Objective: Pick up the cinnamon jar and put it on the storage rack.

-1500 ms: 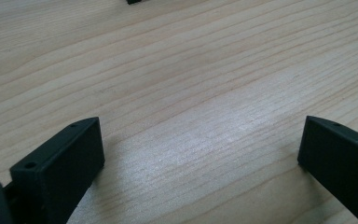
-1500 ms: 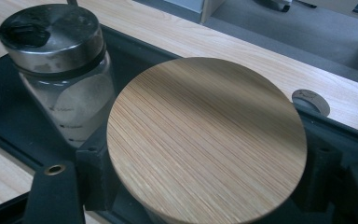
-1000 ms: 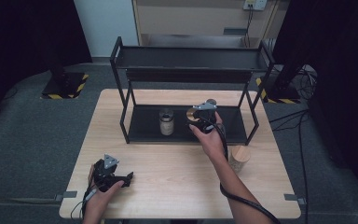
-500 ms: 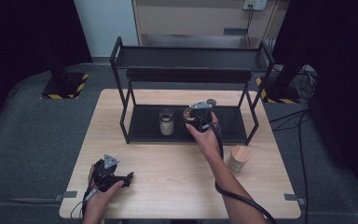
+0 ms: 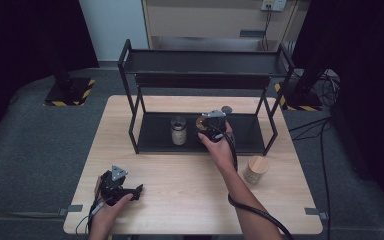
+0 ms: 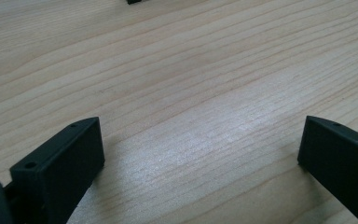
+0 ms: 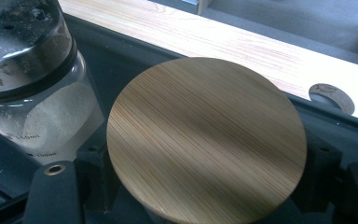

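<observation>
a jar with a wooden lid [image 7: 206, 140] is held clamped in the right gripper [image 5: 211, 126] over the lower shelf of the black rack [image 5: 250, 134], just beside a glass jar [image 5: 178, 130] standing there. the left gripper [image 5: 136, 191] is rested on the desk [image 5: 190, 180] near its front edge, jaws spread apart with nothing between. another wooden-lidded jar [image 5: 255, 169] is seen on the desk to the right.

A wood-lidded round jar [image 5: 255, 170] stands on the light wooden table [image 5: 180, 175], right of the black metal shelf rack [image 5: 130, 100].
</observation>
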